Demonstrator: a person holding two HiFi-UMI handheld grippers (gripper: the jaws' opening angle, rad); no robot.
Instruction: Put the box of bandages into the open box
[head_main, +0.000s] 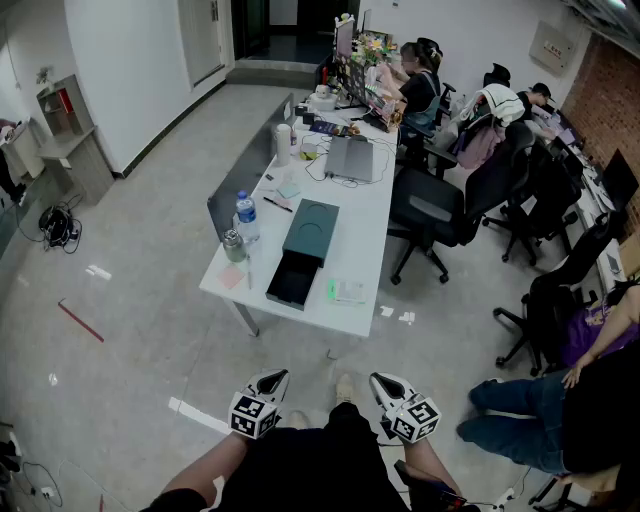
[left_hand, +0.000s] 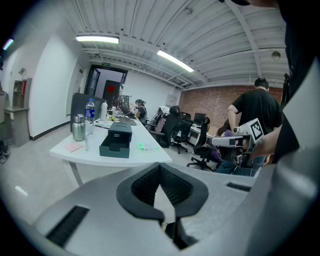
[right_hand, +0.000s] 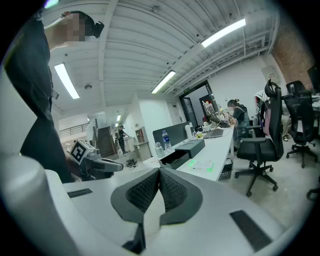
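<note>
The box of bandages (head_main: 348, 291), a small flat white carton with a green patch, lies at the near end of the long white table (head_main: 371, 228), in the middle of the head view. It sits just right of the dark teal rectangular open box (head_main: 292, 281), whose empty tray faces up, likely set close so the transfer is short. At the bottom of that view, the left gripper (head_main: 271, 381) and right gripper (head_main: 387, 383) hang by the person's legs, well apart from the table. Each has its tongs pressed together on nothing, probably a resting carry since the reach has not begun. A clear plastic water bottle (head_main: 247, 216) stands at the table's left edge, out of the path.
</note>
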